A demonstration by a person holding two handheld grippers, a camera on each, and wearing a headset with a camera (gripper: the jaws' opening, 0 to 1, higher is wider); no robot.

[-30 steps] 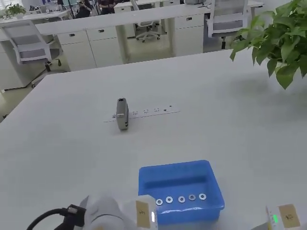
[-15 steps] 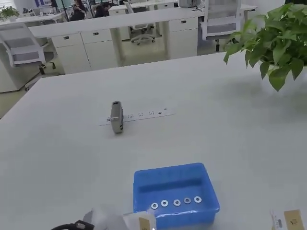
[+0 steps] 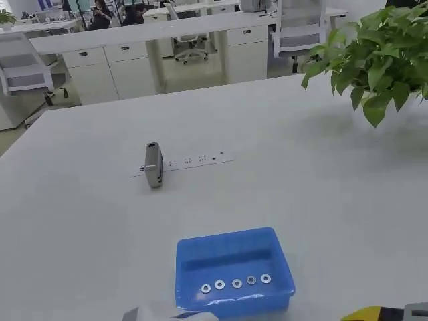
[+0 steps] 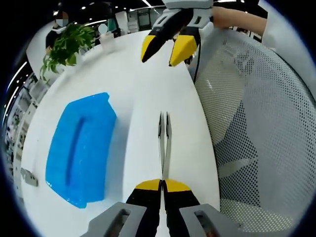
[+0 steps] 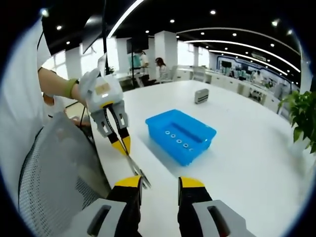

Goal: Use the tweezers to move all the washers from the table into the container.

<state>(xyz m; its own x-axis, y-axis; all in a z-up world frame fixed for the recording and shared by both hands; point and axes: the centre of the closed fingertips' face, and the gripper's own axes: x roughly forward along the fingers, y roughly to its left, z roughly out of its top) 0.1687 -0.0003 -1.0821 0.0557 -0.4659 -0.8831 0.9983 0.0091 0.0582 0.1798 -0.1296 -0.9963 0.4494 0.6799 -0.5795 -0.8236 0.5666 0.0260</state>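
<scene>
left gripper (image 4: 162, 183) clamped on tweezers (image 4: 164, 140), tips look pinched together but hard to tell. right gripper (image 5: 159, 182) jaws apart. head view cuts both off at its bottom edge. five washers (image 3: 236, 283) lie in a row inside blue container (image 3: 227, 238), on table (image 3: 301, 174) near its front edge.

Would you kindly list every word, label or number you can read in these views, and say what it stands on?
Nothing can be read for certain.
On the power strip: small marks beside the sockets, too blurred to read.
On the tan sticker on the left gripper: any print is too small to read.
On the blue container: no marking seen.
</scene>
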